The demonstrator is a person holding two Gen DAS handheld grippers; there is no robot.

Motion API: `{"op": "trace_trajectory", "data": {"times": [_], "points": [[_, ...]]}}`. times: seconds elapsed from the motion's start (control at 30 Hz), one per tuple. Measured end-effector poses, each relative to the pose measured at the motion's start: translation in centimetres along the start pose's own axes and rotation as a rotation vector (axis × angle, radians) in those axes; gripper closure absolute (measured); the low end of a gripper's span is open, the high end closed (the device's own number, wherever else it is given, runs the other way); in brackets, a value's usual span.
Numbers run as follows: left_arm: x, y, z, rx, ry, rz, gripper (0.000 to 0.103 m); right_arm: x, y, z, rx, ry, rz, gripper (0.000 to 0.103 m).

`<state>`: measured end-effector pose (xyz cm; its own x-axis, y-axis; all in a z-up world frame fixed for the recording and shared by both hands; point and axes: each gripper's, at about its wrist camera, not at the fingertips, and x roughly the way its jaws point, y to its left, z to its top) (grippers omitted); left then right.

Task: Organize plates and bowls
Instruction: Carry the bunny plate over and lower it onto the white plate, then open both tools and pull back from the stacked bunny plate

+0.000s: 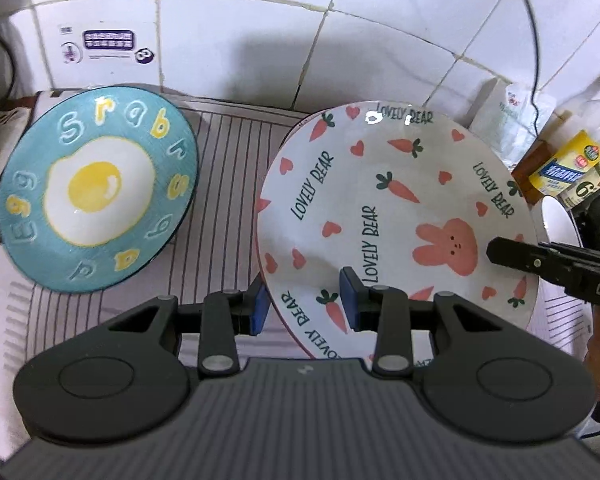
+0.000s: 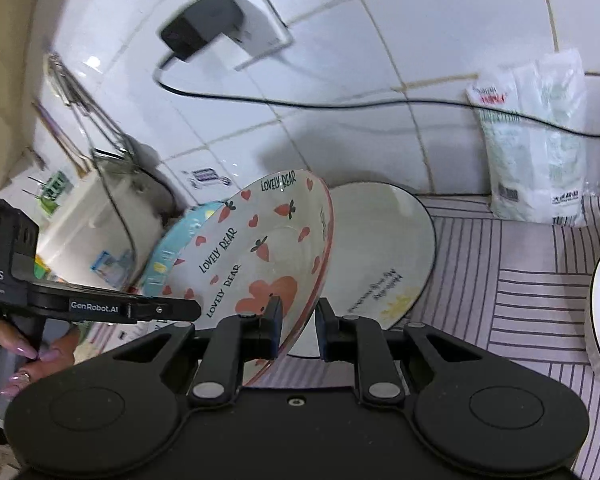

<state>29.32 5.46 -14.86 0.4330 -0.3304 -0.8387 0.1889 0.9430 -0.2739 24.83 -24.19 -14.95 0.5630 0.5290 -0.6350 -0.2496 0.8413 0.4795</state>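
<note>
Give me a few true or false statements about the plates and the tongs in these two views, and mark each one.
1. Both tongs grip the carrot-and-rabbit plate. True: the left tongs and the right tongs each clamp its rim.
2. The egg plate lies under the carrot plate. False: it sits apart on the striped cloth.
3. The carrot plate lies flat on the cloth. False: it is tilted, lifted on edge.
4. A plain white plate sits behind the carrot plate in the right view. True.

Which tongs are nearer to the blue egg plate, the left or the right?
Left. The left tongs grip the near-left rim of the bunny plate, beside the blue egg plate. The right tongs grip the bunny plate's opposite rim, farther away.
</note>
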Motion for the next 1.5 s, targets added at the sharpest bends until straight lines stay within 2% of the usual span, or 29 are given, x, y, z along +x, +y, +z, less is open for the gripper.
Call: {"op": "trace_trajectory", "data": {"times": [0.17,0.37,0.5,0.77,0.87,1.0,1.07,1.23,1.5], "points": [[2.1,0.0,0.5,-0.026,0.021,0.001,0.068,1.7,-1.2,0.3,0.024,0.004,-0.036,0.081],[2.7,-1.6,1.3,0.024,0.021,0.026,0.068,2.5,-2.1,0.8,0.042,0.008,-0.094,0.082],[3.5,-1.6,1.8,0.012,0.029,0.053,0.068,3.1,-1.9,1.0,0.113,0.034,-0.155,0.081],[4.2,-1.9,2.5,0.028,0.046,0.062,0.068,4.4,-0.9,1.0,0.096,0.034,-0.246,0.081],[4.7,-2.0,2.6,0.036,0.061,0.066,0.068,4.6,-0.1,1.2,0.074,0.048,-0.307,0.08],[5.1,-1.3,2.7,0.008,0.066,0.051,0.068,5.3,2.8,1.1,-0.039,0.069,-0.442,0.069],[5.2,-1.5,2.8,0.008,0.07,0.057,0.068,5.6,3.4,1.2,-0.052,0.074,-0.476,0.067],[5.8,-2.6,3.0,0.051,0.077,0.087,0.068,7.0,4.2,1.0,-0.125,0.105,-0.6,0.058],[6.2,-2.9,3.4,0.057,0.089,0.119,0.069,8.5,3.9,0.8,-0.206,0.079,-0.659,0.058]]}}
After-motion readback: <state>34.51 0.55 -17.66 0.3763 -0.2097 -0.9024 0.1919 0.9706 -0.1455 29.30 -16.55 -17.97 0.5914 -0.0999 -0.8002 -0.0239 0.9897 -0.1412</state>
